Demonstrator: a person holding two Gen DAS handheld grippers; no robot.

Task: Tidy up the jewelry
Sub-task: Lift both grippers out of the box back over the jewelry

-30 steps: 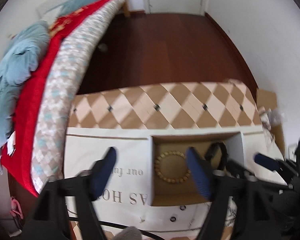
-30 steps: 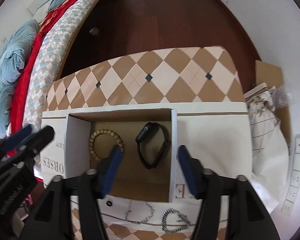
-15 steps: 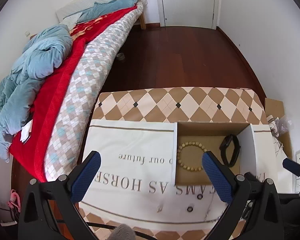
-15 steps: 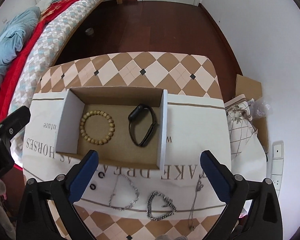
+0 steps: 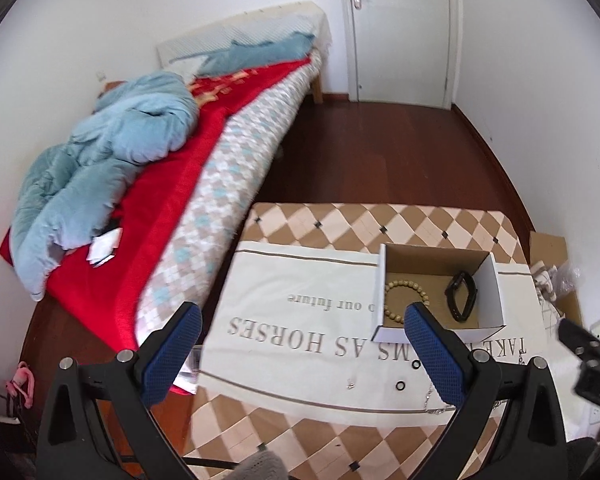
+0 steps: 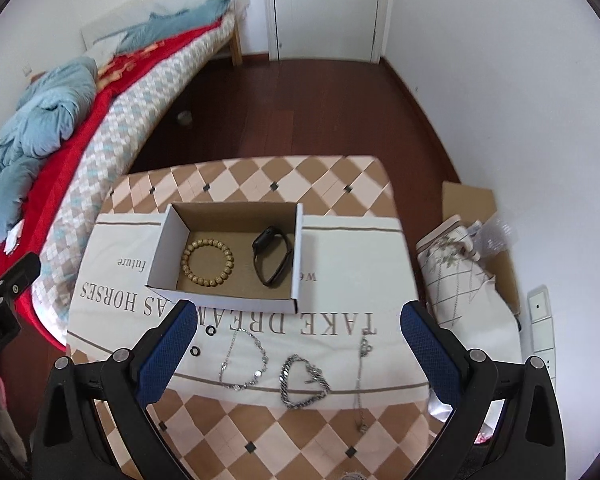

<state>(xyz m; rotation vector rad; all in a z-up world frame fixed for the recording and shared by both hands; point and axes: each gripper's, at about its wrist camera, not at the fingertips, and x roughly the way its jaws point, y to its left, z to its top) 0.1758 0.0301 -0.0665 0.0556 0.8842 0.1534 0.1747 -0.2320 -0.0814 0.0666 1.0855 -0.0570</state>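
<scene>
- The open cardboard box stands on a cream cloth with printed letters near the middle of the tabletop.
- Inside the box lie a wooden bead bracelet on the left and a black smart band on the right, a little apart from each other.
- On the cloth in front of the box lie two small black rings, a thin silver bracelet with stones, a thick silver chain in a heart-like shape and a thin necklace, none touching another.
- The right gripper hangs above these chains; its blue fingers have just been opening and now stand wide apart, with nothing between them.
- The left gripper is over the left part of the cloth; its fingers also have just been opening, are fully spread and hold nothing.
- Left of the tabletop is a bed with a red blanket and a light blue duvet; behind is a dark wooden floor and a white door.
</scene>
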